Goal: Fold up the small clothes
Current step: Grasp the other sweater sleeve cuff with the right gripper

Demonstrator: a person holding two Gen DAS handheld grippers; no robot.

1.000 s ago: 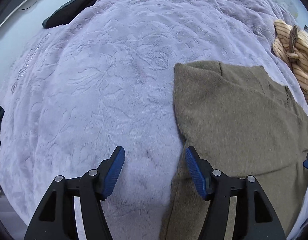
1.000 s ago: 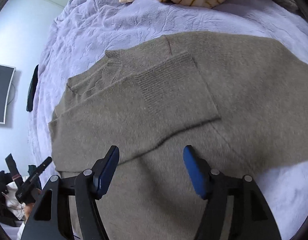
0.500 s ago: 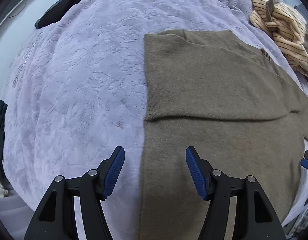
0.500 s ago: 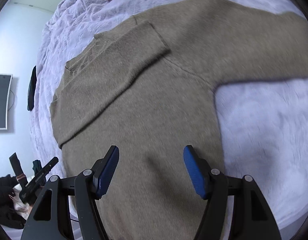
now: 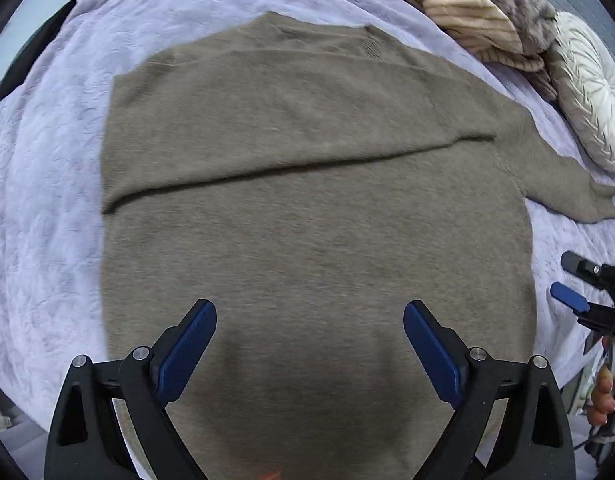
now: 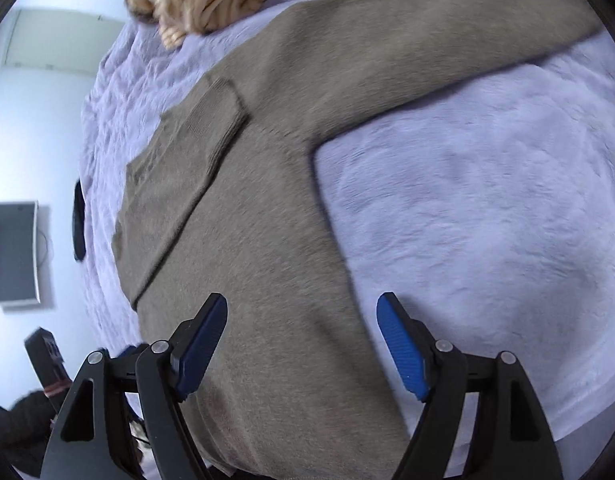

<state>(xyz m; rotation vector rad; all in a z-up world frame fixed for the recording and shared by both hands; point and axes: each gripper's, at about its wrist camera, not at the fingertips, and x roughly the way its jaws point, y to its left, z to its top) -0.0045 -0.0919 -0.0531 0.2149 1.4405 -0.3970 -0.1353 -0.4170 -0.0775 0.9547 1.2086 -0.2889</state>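
Both my grippers have just been widening, nothing between their jaws: left gripper (image 5: 309, 354) over the olive sweater (image 5: 307, 220) spread on the lilac blanket (image 5: 47, 200), right gripper (image 6: 303, 346) above its side edge.

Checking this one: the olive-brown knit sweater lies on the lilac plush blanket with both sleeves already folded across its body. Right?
Not quite. Only one sleeve of the olive-brown knit sweater is folded across its body; the other sleeve lies stretched out on the lilac plush blanket. The left wrist view shows it.
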